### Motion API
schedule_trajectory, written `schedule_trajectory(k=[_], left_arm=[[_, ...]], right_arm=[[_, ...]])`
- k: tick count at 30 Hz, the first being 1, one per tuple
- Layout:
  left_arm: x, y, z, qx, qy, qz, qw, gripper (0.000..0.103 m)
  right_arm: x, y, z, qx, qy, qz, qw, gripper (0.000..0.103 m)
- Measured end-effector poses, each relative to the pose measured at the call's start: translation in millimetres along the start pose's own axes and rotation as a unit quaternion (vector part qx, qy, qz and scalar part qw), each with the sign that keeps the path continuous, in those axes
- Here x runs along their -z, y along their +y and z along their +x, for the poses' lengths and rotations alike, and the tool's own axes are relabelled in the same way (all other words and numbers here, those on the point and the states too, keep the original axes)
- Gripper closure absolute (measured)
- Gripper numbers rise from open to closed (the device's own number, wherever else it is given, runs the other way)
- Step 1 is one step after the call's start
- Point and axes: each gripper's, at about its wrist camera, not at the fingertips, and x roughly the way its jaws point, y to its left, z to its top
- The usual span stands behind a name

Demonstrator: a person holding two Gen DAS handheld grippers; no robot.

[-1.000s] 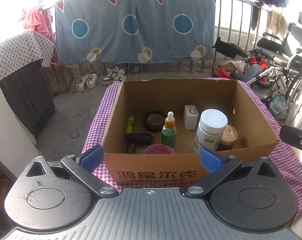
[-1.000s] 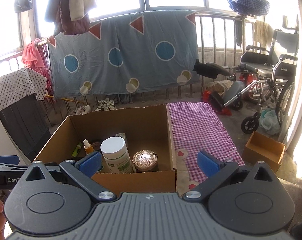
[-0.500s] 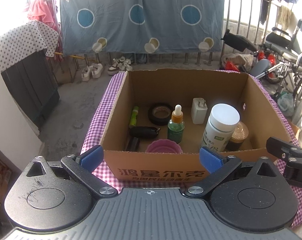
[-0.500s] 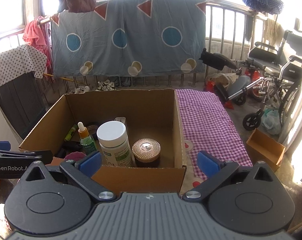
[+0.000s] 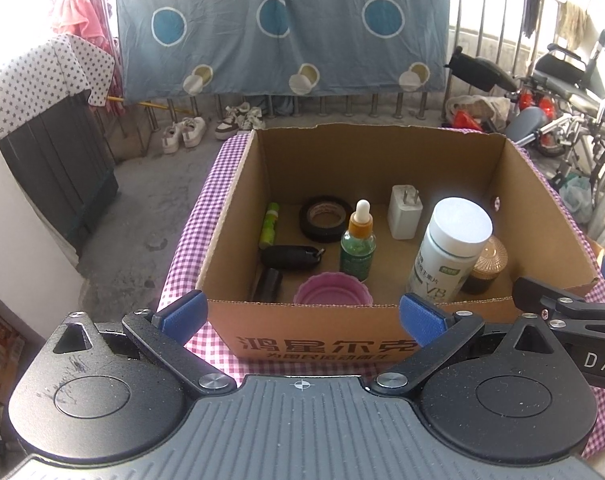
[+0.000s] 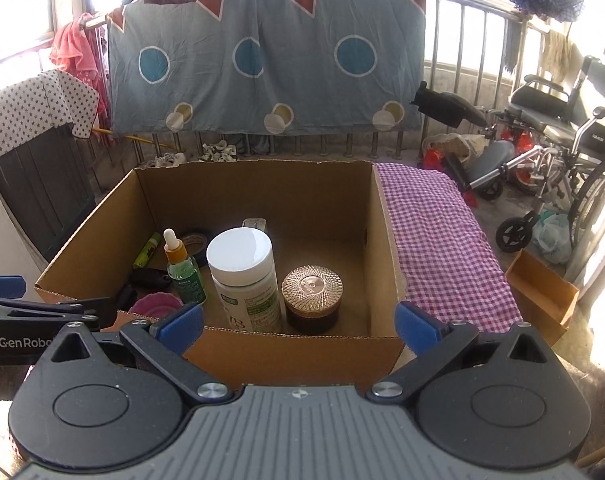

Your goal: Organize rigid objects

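An open cardboard box (image 5: 326, 344) (image 6: 382, 248) sits on a purple checked cloth. Inside stand a white-capped bottle (image 5: 448, 248) (image 6: 244, 276), a green dropper bottle (image 5: 357, 246) (image 6: 182, 268), a brown jar with a faceted lid (image 5: 486, 266) (image 6: 312, 298), a white charger (image 5: 404, 212), a black tape roll (image 5: 325, 218), a green tube (image 5: 269, 224), a black key fob (image 5: 290, 257) and a pink cup (image 5: 332, 289). My left gripper (image 5: 300, 314) is open and empty just before the box's near wall. My right gripper (image 6: 298, 322) is open and empty over the near wall.
The checked cloth (image 6: 442, 240) covers the table to the right of the box. A small cardboard box (image 6: 540, 294) sits on the floor at right. A wheelchair (image 6: 558, 140), railing with a hanging blue blanket (image 6: 262, 52) and shoes (image 5: 210, 128) lie beyond.
Both grippers have risen and tilted down, so the box interior shows more fully. The right gripper has come nearer the left one. Nothing in the box has moved.
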Motion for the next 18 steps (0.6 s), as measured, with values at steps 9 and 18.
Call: schedule_trajectory(k=[9,18], left_arm=[[1.9,-1.1,-0.9,-0.003,0.004,0.006,1.0,0.001],[1.4,-3.0,-2.5,-0.008,0.002,0.009,0.9999,0.001]], right_arm=[[2.2,-2.0,2.2,-0.001,0.008,0.004,1.0,0.0],[3.0,-2.2,2.8,-0.005,0.019,0.019,1.0,0.0]])
